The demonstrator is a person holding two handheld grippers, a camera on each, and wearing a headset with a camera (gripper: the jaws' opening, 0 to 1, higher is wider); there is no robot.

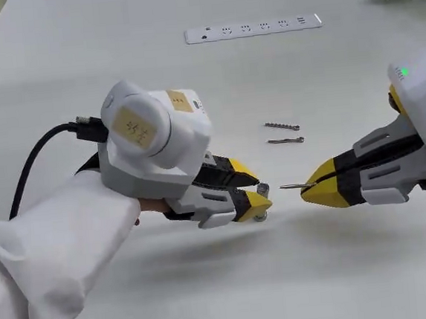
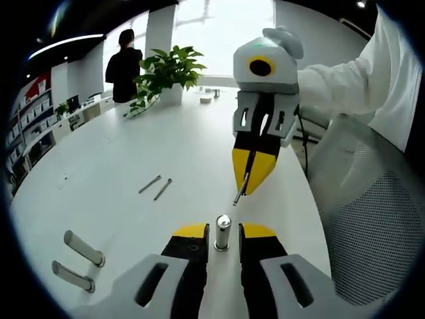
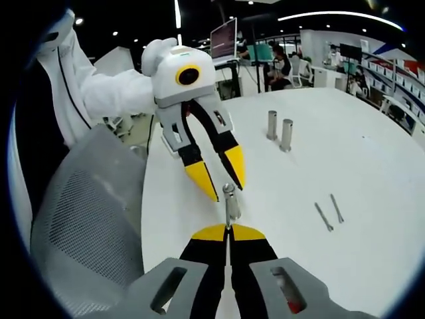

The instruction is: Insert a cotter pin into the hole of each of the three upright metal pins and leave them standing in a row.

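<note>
One cotter pin, clamped in the right gripper, faces the metal pin between the parted jaws of the left gripper; next, thread its hole.

No legible text; yellow label unreadable.

From head height we look down on the white table. Our two gripper views sit low, face each other closely, and share the upright metal pin.
</note>
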